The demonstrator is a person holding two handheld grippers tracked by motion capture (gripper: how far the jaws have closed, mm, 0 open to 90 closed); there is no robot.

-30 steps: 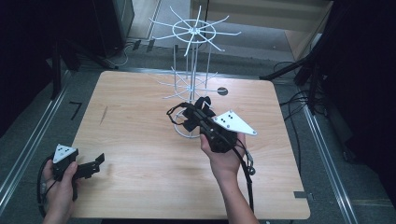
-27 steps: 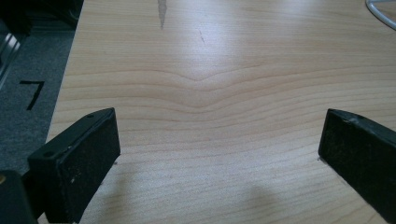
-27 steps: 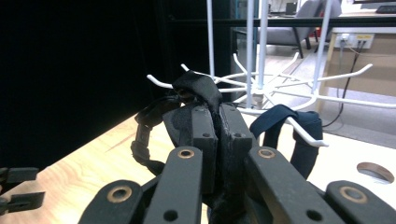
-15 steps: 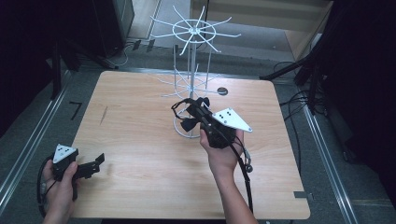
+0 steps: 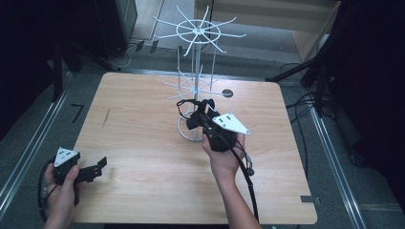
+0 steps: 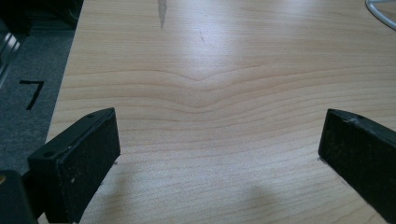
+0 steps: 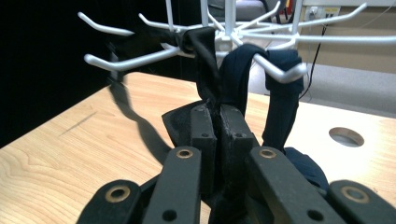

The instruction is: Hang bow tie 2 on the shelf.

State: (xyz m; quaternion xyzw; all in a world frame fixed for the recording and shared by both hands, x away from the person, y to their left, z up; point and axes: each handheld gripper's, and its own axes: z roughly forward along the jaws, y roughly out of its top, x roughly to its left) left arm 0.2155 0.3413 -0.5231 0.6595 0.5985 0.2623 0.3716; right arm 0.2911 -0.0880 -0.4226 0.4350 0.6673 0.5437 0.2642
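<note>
1. The right gripper sits just right of the table's middle in the high view, its black jaws pointing toward 10 o'clock at the white wire display stand with hooked arms.
2. In the right gripper view, the right gripper has its jaws pressed together on a dark navy fabric item with straps; the cloth is pinched between the pads.
3. The fabric item rises from the jaws toward 12 o'clock and loops over the stand's lower ring of white hooks; one strap drapes over a hook at about 1 o'clock from the jaws, and another runs up to the hub at 12 o'clock.
4. More of the dark cloth bunches under and around the jaws, down near the light wooden tabletop.
5. Compared with the earlier high view, the right hand has come a little lower and nearer the person's edge, toward 5 o'clock, drawing the fabric with it; the grip has stayed closed.
6. The left gripper lies at 8 o'clock from the stand, near the table's front-left corner, and has kept its place.
7. In the left gripper view, the left gripper has its jaws wide apart with only bare wood grain between them.
8. A round hole in the tabletop lies at 2 o'clock from the right gripper, just right of the stand's pole.
</note>
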